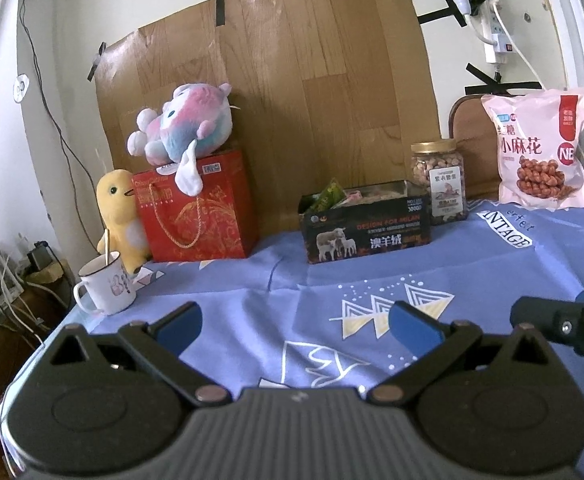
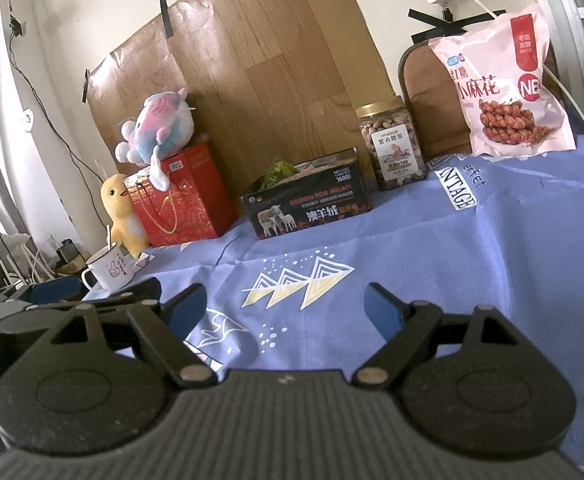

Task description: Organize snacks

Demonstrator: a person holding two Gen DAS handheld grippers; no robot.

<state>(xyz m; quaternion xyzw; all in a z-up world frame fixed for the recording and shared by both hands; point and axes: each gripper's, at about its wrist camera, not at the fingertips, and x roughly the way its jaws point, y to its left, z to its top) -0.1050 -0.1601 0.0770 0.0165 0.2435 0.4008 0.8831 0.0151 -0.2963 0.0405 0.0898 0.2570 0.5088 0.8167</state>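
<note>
A black open box point(image 1: 366, 226) point(image 2: 308, 208) with small snack packets inside stands at the back middle of the blue cloth. A clear jar of nuts with a gold lid point(image 1: 439, 182) point(image 2: 392, 144) stands right of it. A pink snack bag point(image 1: 540, 148) point(image 2: 504, 84) leans upright at the back right. My left gripper point(image 1: 296, 326) is open and empty, low over the near cloth. My right gripper point(image 2: 285, 306) is open and empty beside it; part of it shows in the left wrist view point(image 1: 564, 326).
A red gift bag point(image 1: 197, 208) point(image 2: 181, 196) with a pastel plush point(image 1: 183, 124) on top stands at the back left, with a yellow duck plush point(image 1: 119, 216) beside it. A white mug point(image 1: 105, 286) point(image 2: 109, 270) with a stick in it sits near the table's left edge.
</note>
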